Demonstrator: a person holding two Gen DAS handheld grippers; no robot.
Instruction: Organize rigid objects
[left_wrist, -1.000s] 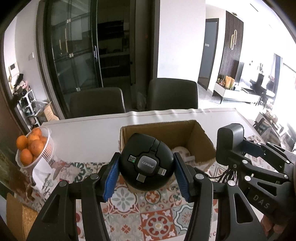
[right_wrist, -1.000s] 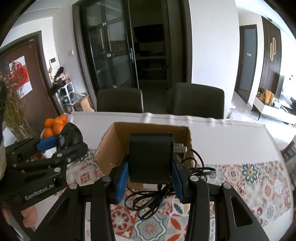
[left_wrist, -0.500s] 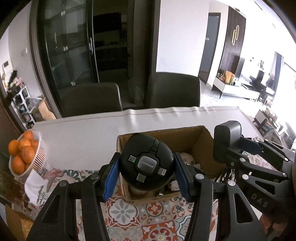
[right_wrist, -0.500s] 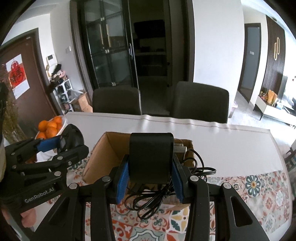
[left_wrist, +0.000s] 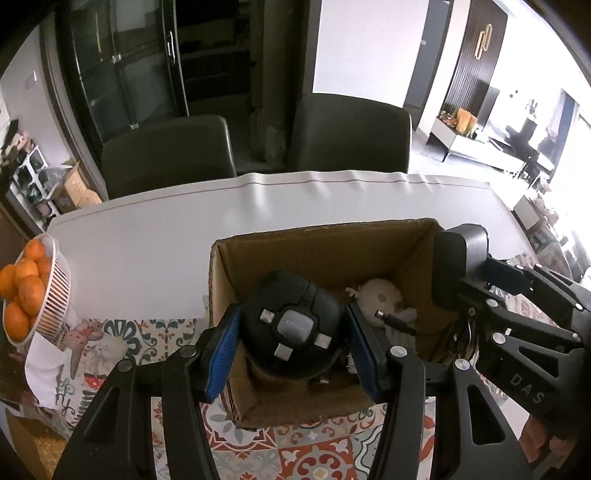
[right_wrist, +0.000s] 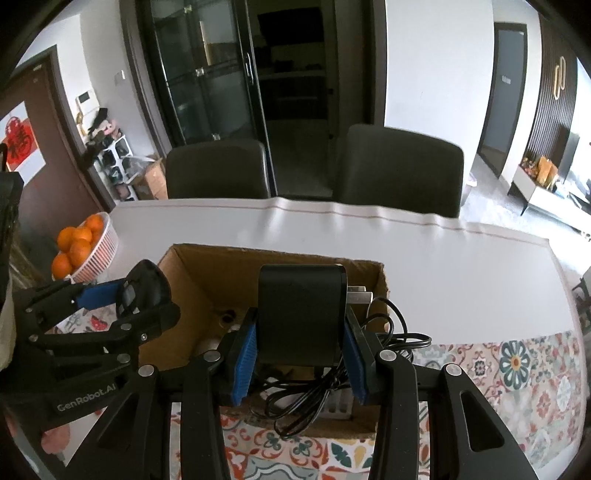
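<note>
Left tool (left_wrist: 291, 341) is clamped on a round black gadget (left_wrist: 291, 328). Right tool (right_wrist: 300, 349) grips a black charger block (right_wrist: 301, 314), both over the cardboard box (left_wrist: 314, 243).

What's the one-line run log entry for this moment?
left gripper: shut on round adapter | right gripper: shut on black charger | both over cardboard box

The open top of the cardboard box (left_wrist: 325, 240) is crowded by both loaded claws. Its floor is partly taken by a white round object (left_wrist: 380, 297). Beyond it, bare white table (right_wrist: 461, 266) is left free up to two chairs (right_wrist: 402, 166).
</note>
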